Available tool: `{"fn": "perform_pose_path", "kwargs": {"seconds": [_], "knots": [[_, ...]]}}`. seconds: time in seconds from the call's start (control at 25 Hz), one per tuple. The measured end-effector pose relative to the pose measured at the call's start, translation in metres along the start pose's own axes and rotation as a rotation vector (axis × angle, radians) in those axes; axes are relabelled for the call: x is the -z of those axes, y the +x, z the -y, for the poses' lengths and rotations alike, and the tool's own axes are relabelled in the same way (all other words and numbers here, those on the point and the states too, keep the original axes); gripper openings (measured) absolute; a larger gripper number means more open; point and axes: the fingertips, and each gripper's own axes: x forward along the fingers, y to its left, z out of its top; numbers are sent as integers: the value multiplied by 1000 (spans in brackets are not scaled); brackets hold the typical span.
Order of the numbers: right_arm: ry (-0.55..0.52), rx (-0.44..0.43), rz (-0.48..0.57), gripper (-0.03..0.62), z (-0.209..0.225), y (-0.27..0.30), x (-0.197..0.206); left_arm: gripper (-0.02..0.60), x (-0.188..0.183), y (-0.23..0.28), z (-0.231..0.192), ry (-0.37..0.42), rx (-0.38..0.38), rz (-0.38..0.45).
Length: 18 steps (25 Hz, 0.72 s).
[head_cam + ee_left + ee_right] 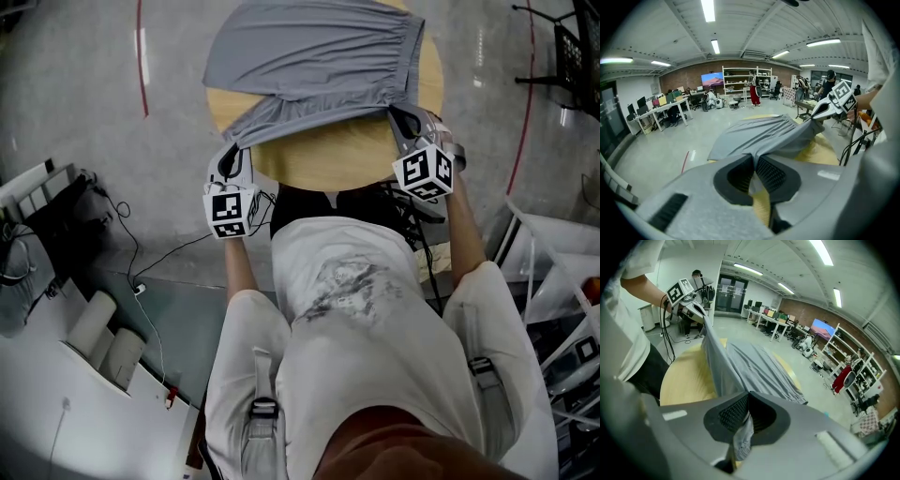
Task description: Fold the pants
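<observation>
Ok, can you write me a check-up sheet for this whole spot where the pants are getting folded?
Surface: round wooden table, bare wood on the near side.
Job's things: grey pants spread over the far side, near edge held up between the grippers.
Clutter: nothing seen on the table besides the pants.
Grippers: left hand-held gripper shut on the near left corner of the pants; right hand-held gripper shut on the near right corner.
Cables: black cables trail over the floor at the left.
Surroundings: big open hall with desks, shelves and a screen on a brick wall.

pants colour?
Plain grey pants; head view shows them best.
</observation>
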Motion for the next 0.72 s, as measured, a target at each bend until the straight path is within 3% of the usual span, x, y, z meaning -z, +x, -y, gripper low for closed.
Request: {"fn": "perform_pose_path", "kwargs": {"seconds": [0.44, 0.72], "knots": [[91, 126, -85, 15, 14, 14, -16, 20, -28, 34, -36, 70, 200, -3], [142, 191, -134, 15, 31, 18, -18, 20, -56, 64, -48, 126, 281, -2]]}}
